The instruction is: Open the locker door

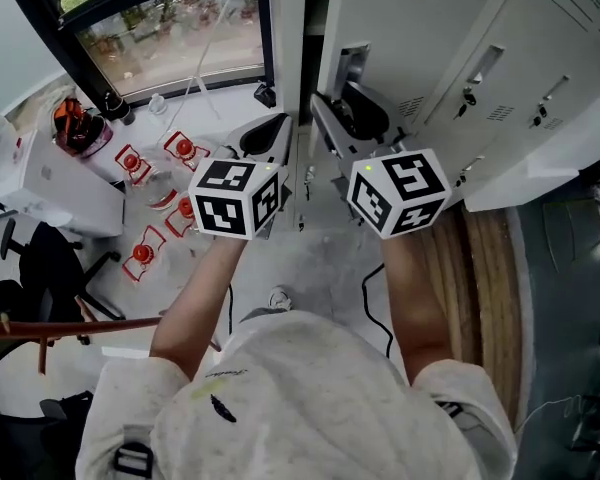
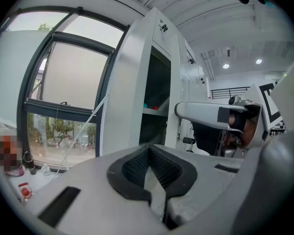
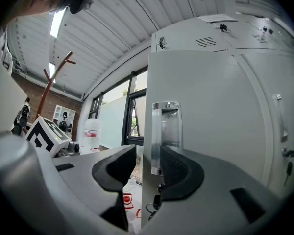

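The white locker door (image 3: 206, 121) stands swung out, its edge running up between the jaws of my right gripper (image 3: 146, 165). Those jaws are open: the right pad (image 3: 179, 173) lies against the door face by the chrome handle (image 3: 165, 131), while the left pad (image 3: 120, 168) keeps a thin gap from the edge. In the head view the right gripper (image 1: 342, 118) sits at the door (image 1: 400, 28) below the handle (image 1: 352, 63). My left gripper (image 1: 270, 133) hovers beside it, shut and empty (image 2: 151, 155). The locker's dark inside (image 2: 154, 102) shows a shelf.
More white lockers with keys in their locks (image 1: 540, 98) run off to the right. A large window (image 1: 170, 28) is at the left, with red-and-white items on the floor (image 1: 145, 253) and a black chair (image 1: 40, 268). A wooden board (image 1: 480, 268) lies at the right.
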The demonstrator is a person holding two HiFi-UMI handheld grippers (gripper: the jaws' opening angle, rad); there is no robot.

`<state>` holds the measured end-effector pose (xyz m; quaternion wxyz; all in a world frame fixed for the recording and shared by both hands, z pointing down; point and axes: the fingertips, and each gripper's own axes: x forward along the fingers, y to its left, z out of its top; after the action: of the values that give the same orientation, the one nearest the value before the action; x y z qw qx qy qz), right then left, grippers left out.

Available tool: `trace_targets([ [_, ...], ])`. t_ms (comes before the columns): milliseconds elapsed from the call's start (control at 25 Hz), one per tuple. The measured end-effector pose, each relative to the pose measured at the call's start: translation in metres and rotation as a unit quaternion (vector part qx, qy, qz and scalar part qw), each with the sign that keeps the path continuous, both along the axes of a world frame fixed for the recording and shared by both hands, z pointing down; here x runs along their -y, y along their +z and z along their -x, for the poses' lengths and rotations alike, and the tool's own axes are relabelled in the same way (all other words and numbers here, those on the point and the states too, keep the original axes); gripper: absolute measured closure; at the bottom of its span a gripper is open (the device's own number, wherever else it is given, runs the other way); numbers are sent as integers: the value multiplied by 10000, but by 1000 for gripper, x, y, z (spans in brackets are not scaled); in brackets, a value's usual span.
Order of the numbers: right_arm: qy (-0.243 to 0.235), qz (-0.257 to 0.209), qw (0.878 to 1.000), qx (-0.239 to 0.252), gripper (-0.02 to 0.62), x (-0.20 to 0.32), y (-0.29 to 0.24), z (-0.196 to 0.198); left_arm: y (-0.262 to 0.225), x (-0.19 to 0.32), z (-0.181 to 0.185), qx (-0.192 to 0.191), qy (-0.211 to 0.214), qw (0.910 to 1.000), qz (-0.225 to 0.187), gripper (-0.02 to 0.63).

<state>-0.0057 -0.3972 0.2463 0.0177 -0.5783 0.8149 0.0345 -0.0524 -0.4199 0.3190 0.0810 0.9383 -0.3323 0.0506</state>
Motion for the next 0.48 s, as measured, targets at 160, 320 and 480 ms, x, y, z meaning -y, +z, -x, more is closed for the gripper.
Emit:
trace_targets([
  [160, -122, 15, 9999, 16, 449, -16, 0, -2, -4, -15, 0, -7, -136, 9999, -36, 600],
  [320, -179, -5, 9998, 46, 457, -33, 0, -8, -6, -33, -7, 11, -155, 9999, -76, 600],
  [480, -272, -30, 9996, 80, 465, -49, 0, -15, -5, -49, -16, 59, -159, 9998, -70, 600],
])
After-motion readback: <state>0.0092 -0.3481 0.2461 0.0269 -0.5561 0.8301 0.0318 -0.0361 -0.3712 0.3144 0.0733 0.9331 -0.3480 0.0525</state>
